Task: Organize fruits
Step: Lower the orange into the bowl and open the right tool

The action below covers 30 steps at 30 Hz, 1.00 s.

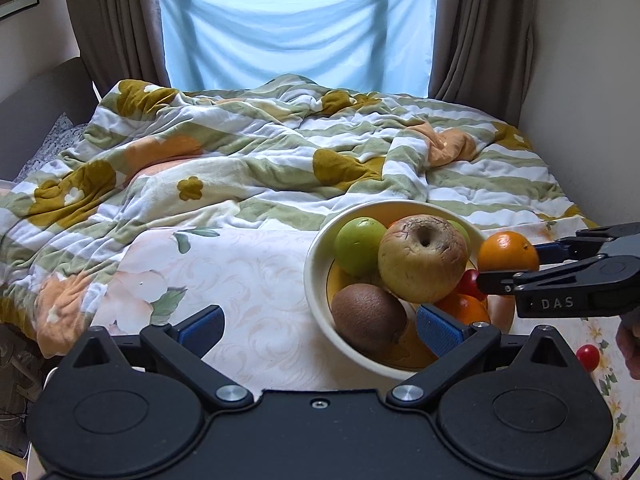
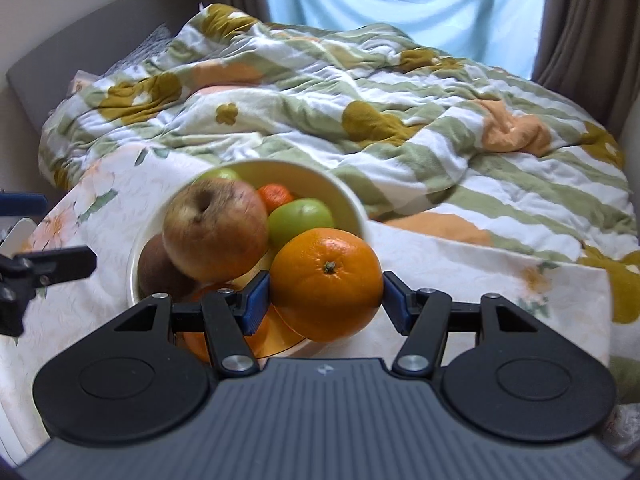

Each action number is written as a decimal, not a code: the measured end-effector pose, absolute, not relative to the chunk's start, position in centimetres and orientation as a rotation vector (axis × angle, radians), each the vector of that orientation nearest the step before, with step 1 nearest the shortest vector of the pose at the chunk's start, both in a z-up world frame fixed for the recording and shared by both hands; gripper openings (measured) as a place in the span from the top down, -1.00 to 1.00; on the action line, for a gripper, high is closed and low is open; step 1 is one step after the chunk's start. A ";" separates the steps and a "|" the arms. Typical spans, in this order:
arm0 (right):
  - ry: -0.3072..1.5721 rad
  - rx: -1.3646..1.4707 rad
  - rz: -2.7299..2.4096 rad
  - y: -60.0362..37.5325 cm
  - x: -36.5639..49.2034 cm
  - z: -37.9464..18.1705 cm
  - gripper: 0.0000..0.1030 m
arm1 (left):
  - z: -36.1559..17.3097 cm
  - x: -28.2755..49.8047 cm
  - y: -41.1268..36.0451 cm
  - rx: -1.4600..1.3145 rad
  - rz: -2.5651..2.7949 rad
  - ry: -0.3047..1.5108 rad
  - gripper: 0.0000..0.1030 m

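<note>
A cream bowl (image 1: 316, 256) with a yellow inside stands on the floral cloth and holds most of the fruit. A large wrinkled, brownish-yellow apple (image 1: 422, 258) sits on top, stem hollow upward. Touching it on the left is a green apple (image 1: 356, 246), and in front lies a fuzzy brown kiwi (image 1: 368, 316). A second green apple (image 2: 298, 220) and a small tangerine (image 2: 274, 196) lie behind. A glossy orange (image 2: 326, 282), stem end up, is held over the bowl's rim. A small red fruit (image 1: 588, 356) lies on the cloth outside the bowl.
</note>
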State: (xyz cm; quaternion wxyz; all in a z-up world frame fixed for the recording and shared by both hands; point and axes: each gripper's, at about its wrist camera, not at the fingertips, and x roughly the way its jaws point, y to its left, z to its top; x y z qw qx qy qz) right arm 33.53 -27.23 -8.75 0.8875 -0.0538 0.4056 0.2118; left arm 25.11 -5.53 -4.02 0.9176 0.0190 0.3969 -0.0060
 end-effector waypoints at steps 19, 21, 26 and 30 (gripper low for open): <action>0.763 -0.177 0.392 -25.5 31.0 -8.3 -1.00 | -3.3 22.8 -4.2 0.017 -0.054 0.816 -1.00; 0.758 -0.169 0.389 -25.4 30.4 -7.6 -1.00 | -2.7 22.4 -4.2 0.020 -0.060 0.802 -1.00; 0.753 -0.146 0.368 -25.2 28.6 -5.8 -1.00 | -1.4 21.1 -4.0 0.027 -0.078 0.770 -1.00; 0.785 -0.097 0.311 -24.9 27.1 -4.2 -1.00 | -0.4 20.0 -3.7 0.028 -0.098 0.752 -1.00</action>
